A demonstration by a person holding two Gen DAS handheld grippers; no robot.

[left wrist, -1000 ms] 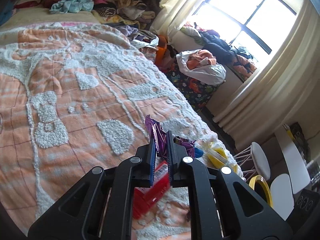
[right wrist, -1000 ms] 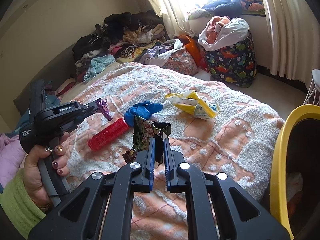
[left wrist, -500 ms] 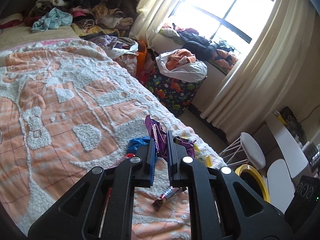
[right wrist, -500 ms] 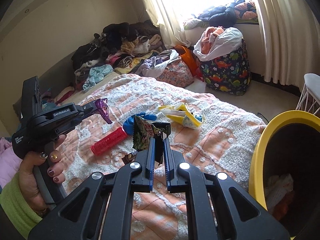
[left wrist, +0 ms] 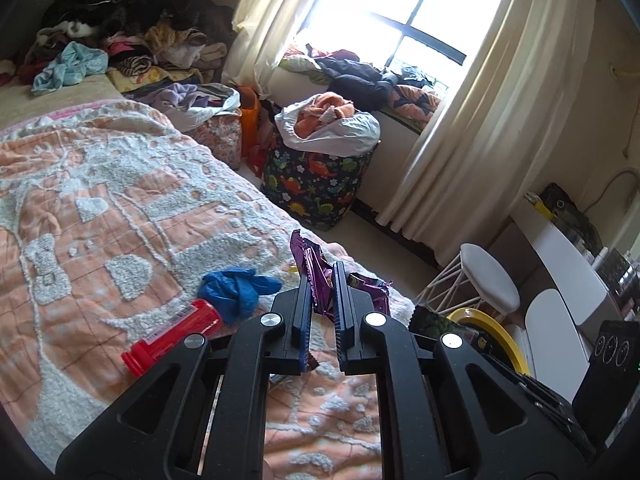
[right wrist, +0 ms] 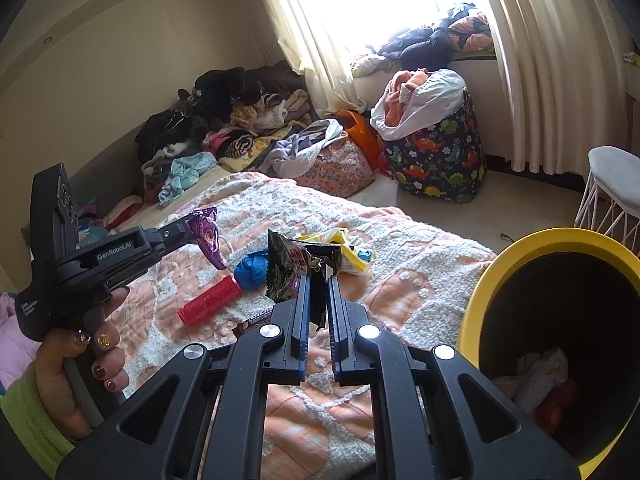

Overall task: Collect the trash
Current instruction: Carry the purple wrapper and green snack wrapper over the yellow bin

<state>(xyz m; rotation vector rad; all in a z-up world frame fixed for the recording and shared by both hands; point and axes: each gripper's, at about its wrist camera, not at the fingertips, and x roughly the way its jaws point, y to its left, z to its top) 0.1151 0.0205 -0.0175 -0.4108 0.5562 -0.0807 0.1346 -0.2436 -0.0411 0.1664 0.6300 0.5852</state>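
left gripper (left wrist: 323, 300) clamped on purple wrapper (left wrist: 310, 276), right gripper (right wrist: 318, 300) clamped on dark snack wrapper (right wrist: 298, 266), both lifted off bedspread (right wrist: 420, 264). yellow-rimmed bin (right wrist: 532, 240) at 3 o'clock in right wrist view. could snag on rim or flutter short onto floor if released early. red tube (right wrist: 210, 300), blue glove (right wrist: 250, 270), yellow packet (right wrist: 352, 258) left at 11 o'clock on bed.

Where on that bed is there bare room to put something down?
The bedspread is bare from the blue glove and red tube back to the clothes pile, and again below the tube. The near corner by the yellow bin is crowded: glove, tube, yellow bag, a candy bar.
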